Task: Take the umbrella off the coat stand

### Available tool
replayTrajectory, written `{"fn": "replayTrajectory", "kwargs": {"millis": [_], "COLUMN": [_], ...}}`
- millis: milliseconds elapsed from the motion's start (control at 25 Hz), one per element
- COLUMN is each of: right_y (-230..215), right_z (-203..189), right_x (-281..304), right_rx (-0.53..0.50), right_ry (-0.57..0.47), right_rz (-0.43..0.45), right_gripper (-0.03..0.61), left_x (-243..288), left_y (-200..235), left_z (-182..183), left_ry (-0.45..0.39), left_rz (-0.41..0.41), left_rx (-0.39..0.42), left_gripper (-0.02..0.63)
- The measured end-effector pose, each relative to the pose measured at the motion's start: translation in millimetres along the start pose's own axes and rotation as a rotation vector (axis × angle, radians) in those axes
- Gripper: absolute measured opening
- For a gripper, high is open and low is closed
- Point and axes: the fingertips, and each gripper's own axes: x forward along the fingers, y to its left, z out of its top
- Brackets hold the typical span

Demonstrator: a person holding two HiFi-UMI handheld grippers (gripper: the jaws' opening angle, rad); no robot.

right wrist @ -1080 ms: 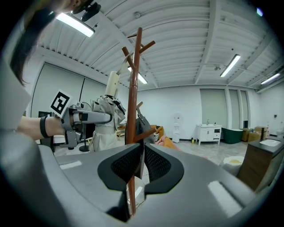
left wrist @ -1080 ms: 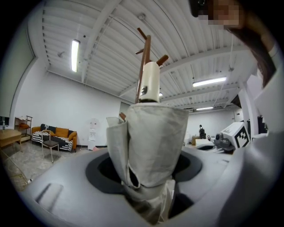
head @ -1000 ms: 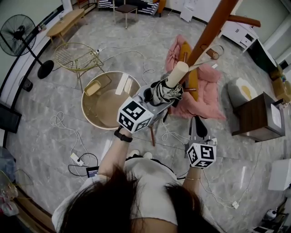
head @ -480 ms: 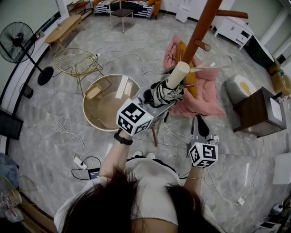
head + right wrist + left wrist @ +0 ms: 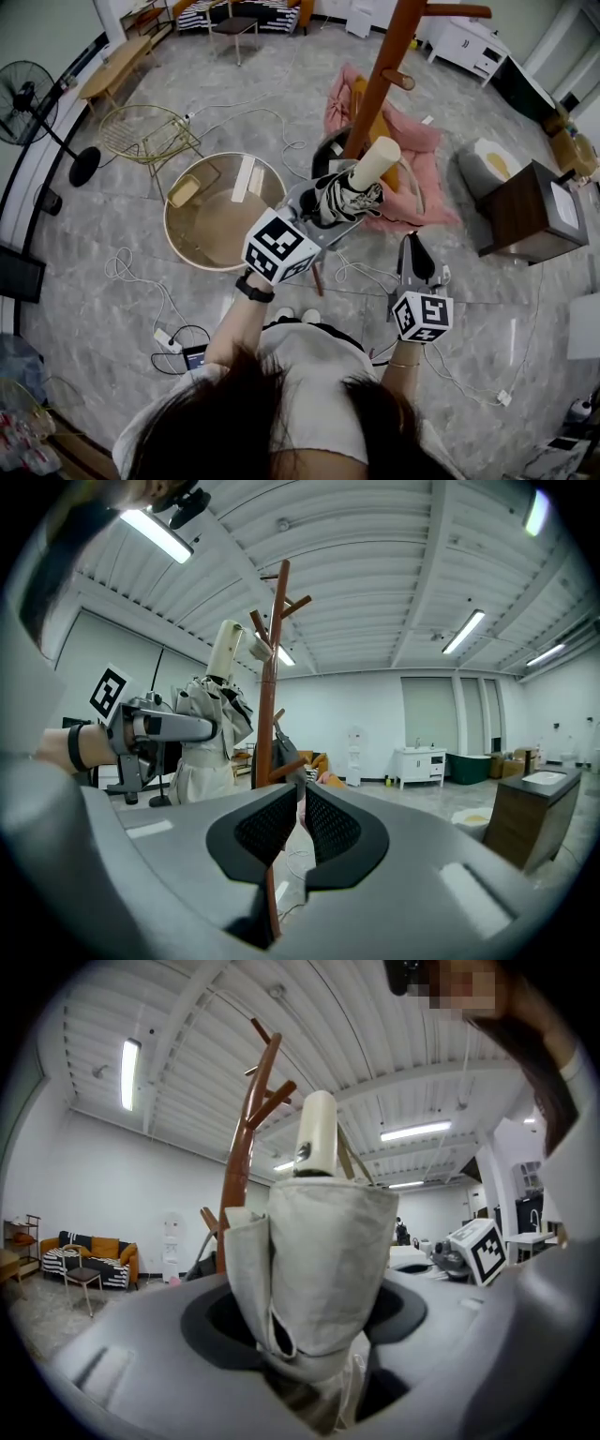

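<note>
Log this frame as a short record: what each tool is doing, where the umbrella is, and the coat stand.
left tool: shut on the folded umbrella, handle end up
right tool: jaws nearly together, nothing between them
umbrella: beige, upright, between the person and the coat stand
coat stand: brown wood, upright, pink cloth at its foot
task state: cannot tell whether the umbrella is clear of the pegs

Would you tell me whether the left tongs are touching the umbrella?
Touching: the left gripper view shows the left tongs clamped on the umbrella.
</note>
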Motion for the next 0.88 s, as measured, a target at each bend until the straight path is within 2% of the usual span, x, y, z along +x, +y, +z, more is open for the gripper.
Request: {"fn": "replayTrajectory", "kwargs": {"millis": [440, 880], "right_y": [-20, -21], "right_z": [-8, -16], "right_x": [-17, -15], "right_rx": [0.007, -0.006], "right_ry": [0.023, 0.036], "right_rz": [-0.056, -0.017], "right_gripper": [0.006, 0.006], "left_x": [17, -2], "left_y": [-31, -22], "left_z": [-38, -74], "left_ry": [0.053, 0.057], "left_rz": [-0.08, -0.018], "left_rx": [-0.02, -0.064], "left_gripper": [0.324, 0.324]}}
